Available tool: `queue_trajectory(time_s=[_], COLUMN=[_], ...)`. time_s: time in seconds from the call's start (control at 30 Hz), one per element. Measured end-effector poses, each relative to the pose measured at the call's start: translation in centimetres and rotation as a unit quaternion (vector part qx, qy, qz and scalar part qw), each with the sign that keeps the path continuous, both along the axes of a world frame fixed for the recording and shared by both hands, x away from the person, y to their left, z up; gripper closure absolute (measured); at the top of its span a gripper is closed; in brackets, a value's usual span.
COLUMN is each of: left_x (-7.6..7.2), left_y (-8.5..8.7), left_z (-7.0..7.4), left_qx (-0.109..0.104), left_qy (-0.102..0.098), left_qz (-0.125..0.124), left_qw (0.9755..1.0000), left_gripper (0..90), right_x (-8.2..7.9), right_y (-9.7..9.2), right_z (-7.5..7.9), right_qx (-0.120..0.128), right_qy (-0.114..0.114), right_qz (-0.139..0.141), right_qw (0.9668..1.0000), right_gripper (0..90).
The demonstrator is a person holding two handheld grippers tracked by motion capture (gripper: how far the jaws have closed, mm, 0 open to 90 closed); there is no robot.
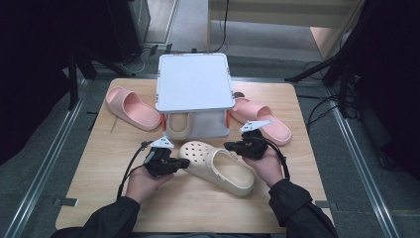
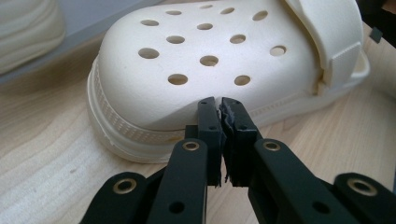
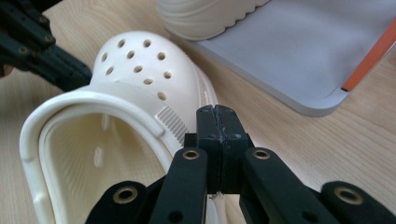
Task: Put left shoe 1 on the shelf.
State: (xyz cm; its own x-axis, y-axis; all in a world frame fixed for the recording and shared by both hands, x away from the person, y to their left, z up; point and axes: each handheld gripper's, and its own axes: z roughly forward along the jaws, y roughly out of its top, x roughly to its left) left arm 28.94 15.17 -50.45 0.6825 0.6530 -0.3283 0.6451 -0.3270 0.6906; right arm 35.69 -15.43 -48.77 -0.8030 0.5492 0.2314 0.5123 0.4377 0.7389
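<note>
**Two closed grippers flank one clog**

Two grippers sit at either side of the cream clog (image 1: 218,167), which lies on its sole near the middle of the table (image 1: 99,188), toe toward the shelf (image 1: 194,82). The left gripper (image 1: 174,162) has its jaws pressed together with nothing between them, tips right at the clog's perforated toe; the left gripper view does not settle whether they touch it. The right gripper (image 1: 231,146) is likewise pressed shut and empty, just beside the clog's outer side.

Open wood lies in front of the clog toward the near edge and out to the left — the widest free room. Behind the clog the shelf's lower tray (image 3: 299,56) comes close, leaving a narrow strip. A pink slide (image 1: 131,107) lies left of the shelf, another (image 1: 262,121) to its right, near the right hand (image 1: 265,166).

A second cream clog (image 1: 178,125) under the shelf top is mostly covered — only its front end shows. Both forearms are cut off by the frame's bottom.
</note>
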Motion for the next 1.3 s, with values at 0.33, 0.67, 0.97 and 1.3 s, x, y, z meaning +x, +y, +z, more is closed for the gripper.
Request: queue_trajectory(time_s=[0.33, 0.67, 0.97, 1.3], left_x=[1.0, 2.4, 3.6, 4.8], left_y=[-0.5, -1.1, -1.8, -2.4], left_z=[-0.1, -0.1, 0.0, -0.1], left_qx=[-0.007, -0.017, -0.002, -0.015], left_qy=[0.007, 0.017, 0.008, 0.019], left_qz=[-0.011, -0.017, -0.032, -0.031], left_qw=[0.9999, 0.9995, 0.9995, 0.9992], left_gripper=[85.9, 85.7, 88.8, 88.8], right_x=[-1.5, -3.2, -5.1, -6.6], right_y=[-0.7, -1.3, -0.5, -0.3], right_z=[0.0, 0.0, -0.3, -0.4], right_qx=[0.003, 0.000, -0.006, 0.001], right_qy=[0.007, 0.014, 0.025, 0.023], right_qz=[-0.015, -0.037, -0.057, -0.075], right_qw=[0.9999, 0.9992, 0.9980, 0.9969], right_gripper=[90.0, 90.0, 90.0, 90.0])
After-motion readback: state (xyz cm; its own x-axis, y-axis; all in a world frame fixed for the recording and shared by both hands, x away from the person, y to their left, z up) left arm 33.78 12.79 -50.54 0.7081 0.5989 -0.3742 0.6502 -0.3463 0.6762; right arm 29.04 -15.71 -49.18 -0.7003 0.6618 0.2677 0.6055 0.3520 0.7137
